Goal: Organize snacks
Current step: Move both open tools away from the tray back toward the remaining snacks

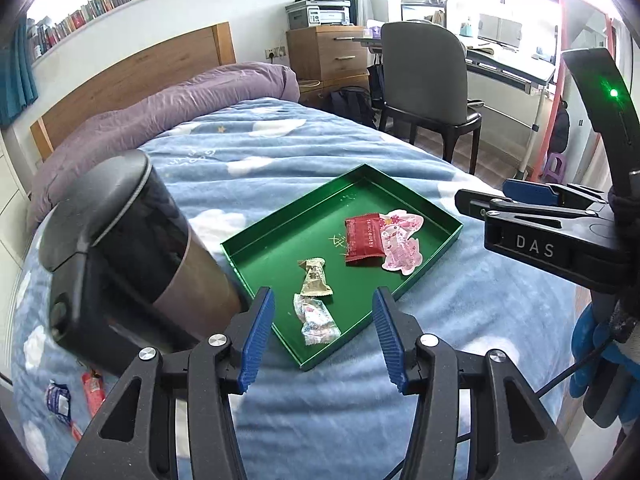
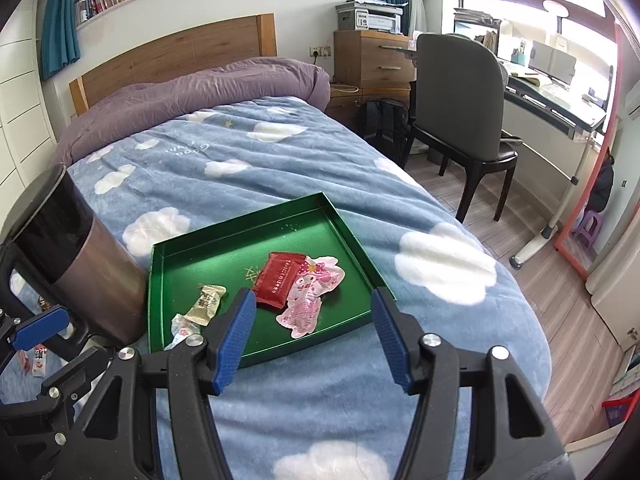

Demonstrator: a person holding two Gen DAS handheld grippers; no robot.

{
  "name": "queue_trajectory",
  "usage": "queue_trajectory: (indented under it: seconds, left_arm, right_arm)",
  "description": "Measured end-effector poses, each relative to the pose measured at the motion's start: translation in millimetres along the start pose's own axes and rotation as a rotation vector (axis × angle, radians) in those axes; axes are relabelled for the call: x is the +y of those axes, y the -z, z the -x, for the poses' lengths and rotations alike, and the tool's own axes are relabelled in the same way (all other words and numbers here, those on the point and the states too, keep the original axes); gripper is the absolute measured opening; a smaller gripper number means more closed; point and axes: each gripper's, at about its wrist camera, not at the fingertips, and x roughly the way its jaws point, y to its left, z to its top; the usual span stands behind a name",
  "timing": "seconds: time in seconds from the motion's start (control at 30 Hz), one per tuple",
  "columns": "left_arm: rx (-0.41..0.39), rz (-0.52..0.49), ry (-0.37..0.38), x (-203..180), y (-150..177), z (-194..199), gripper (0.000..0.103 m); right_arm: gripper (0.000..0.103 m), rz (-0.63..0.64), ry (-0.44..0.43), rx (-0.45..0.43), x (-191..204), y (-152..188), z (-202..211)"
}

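Four snacks already lie in the green tray (image 1: 276,236) on the bed (image 1: 320,152): a red packet (image 1: 363,240), a pink pouch (image 1: 402,246) touching it, a beige candy (image 1: 315,278) and a clear-wrapped candy (image 1: 316,320). More wrappers (image 1: 60,400) sit loose on the blanket by the dark canister (image 1: 132,248), so I judge the job partly done. Both my claws are released and hold nothing: my left gripper (image 1: 324,336) hangs over the tray's near edge, my right gripper (image 2: 314,336) beside it, jaws wide. In the left view the red packet's long axis runs near-to-far; the beige candy points the same way, twisted ends fore and aft.
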Motion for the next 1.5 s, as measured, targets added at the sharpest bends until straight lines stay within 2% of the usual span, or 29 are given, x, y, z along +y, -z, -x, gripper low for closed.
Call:
queue_trajectory:
  seconds: [0.23, 0.53, 0.6, 0.7, 0.9, 1.3, 1.5]
  left_arm:
    - [-0.050, 0.005, -0.051, 26.3, 28.2, 62.2, 0.048]
    - [-0.133, 0.081, -0.116, 77.1, 64.0, 139.2, 0.048]
    - [-0.145, 0.108, -0.125, 90.2, 74.0, 153.0, 0.049]
    - [-0.155, 0.142, -0.147, 109.2, 93.6, 171.9, 0.050]
    - [-0.158, 0.227, -0.209, 148.0, 135.6, 201.7, 0.050]
    - [-0.200, 0.416, -0.400, 238.7, 199.3, 276.3, 0.050]
    - [-0.204, 0.512, -0.436, 269.6, 226.9, 289.3, 0.050]
  right_arm:
    - [0.088, 0.029, -0.034, -0.074, 31.5, 16.8, 71.4]
    - [0.088, 0.047, -0.078, -0.173, 72.7, 29.0, 153.8]
    - [0.095, 0.059, -0.087, -0.188, 83.5, 32.4, 167.4]
    - [0.097, 0.077, -0.106, -0.203, 99.8, 40.5, 186.4]
    - [0.097, 0.119, -0.157, -0.210, 135.0, 54.7, 211.1]
    - [0.097, 0.229, -0.270, -0.218, 204.9, 67.9, 235.0]
    - [0.097, 0.272, -0.307, -0.196, 236.0, 77.0, 232.7]
